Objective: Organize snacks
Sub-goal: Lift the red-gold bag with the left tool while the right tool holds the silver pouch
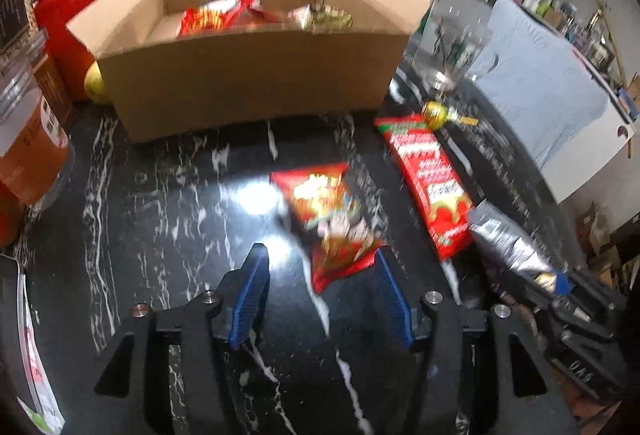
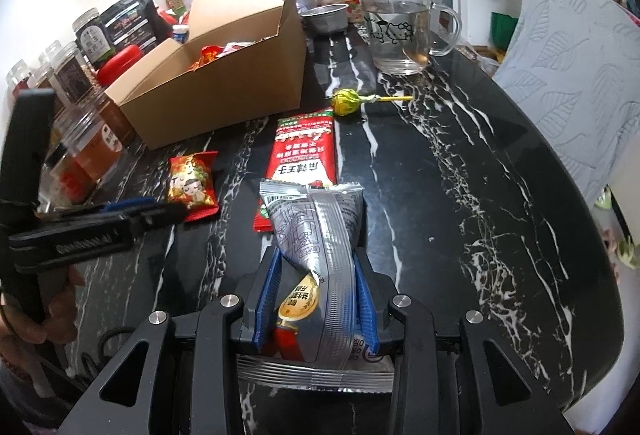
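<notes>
A small red snack packet (image 1: 328, 223) (image 2: 192, 179) lies flat on the black marble table (image 1: 160, 195). Its near end sits between the fingertips of my left gripper (image 1: 320, 259) (image 2: 168, 211), which is open; the blue pads stand clear of the packet. My right gripper (image 2: 316, 255) is shut on a silver foil packet (image 2: 316, 219) (image 1: 508, 239), held just above the table. A long red packet (image 1: 428, 175) (image 2: 306, 151) and a lollipop (image 1: 438, 114) (image 2: 348, 102) lie beyond. The open cardboard box (image 1: 248, 75) (image 2: 224, 83) holds several snack packets.
Jars (image 2: 80, 139) (image 1: 28, 139) line the left side beside the box. A glass mug (image 2: 400, 31) and a metal bowl (image 2: 324, 17) stand behind the lollipop. A pale cushion (image 2: 568, 75) borders the table's curved right edge. A hand (image 2: 36, 319) holds the left gripper's handle.
</notes>
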`<state>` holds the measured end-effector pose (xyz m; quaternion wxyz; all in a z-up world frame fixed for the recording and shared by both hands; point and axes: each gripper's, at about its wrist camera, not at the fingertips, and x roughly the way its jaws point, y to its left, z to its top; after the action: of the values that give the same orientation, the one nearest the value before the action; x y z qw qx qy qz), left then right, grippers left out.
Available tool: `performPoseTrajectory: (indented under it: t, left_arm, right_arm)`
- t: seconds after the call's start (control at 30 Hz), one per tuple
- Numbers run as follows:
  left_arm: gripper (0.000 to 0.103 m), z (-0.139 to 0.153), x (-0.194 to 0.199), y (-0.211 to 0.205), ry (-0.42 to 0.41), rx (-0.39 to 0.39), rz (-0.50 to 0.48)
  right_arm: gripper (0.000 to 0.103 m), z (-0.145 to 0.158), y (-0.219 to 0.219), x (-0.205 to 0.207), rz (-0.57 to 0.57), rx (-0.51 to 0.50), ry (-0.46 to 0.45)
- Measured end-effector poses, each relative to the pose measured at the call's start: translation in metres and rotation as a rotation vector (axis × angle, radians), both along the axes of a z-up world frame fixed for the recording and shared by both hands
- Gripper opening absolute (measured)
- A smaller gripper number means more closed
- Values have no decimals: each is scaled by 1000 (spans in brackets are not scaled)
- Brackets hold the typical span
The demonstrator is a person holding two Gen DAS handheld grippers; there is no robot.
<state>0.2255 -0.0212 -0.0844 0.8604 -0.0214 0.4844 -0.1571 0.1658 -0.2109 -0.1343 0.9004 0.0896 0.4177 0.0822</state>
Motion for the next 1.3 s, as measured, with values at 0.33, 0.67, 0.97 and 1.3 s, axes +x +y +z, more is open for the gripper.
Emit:
performPoseTrajectory:
  t: [0.33, 0.67, 0.97, 1.3]
  left_arm:
    - [54, -7, 27, -12, 53, -41, 26]
    - [54, -18, 31, -17, 14, 17, 47]
    - [31, -18, 27, -9, 7, 12, 38]
    - [31, 4, 1, -6, -52, -8, 0]
  right_arm:
    - [36, 0, -2, 0, -10, 8, -9]
    - [59, -10, 2, 7, -5, 6, 29]
    - [37, -11, 3, 11, 2, -43, 3]
    - [31, -5, 3, 0, 31, 45, -16]
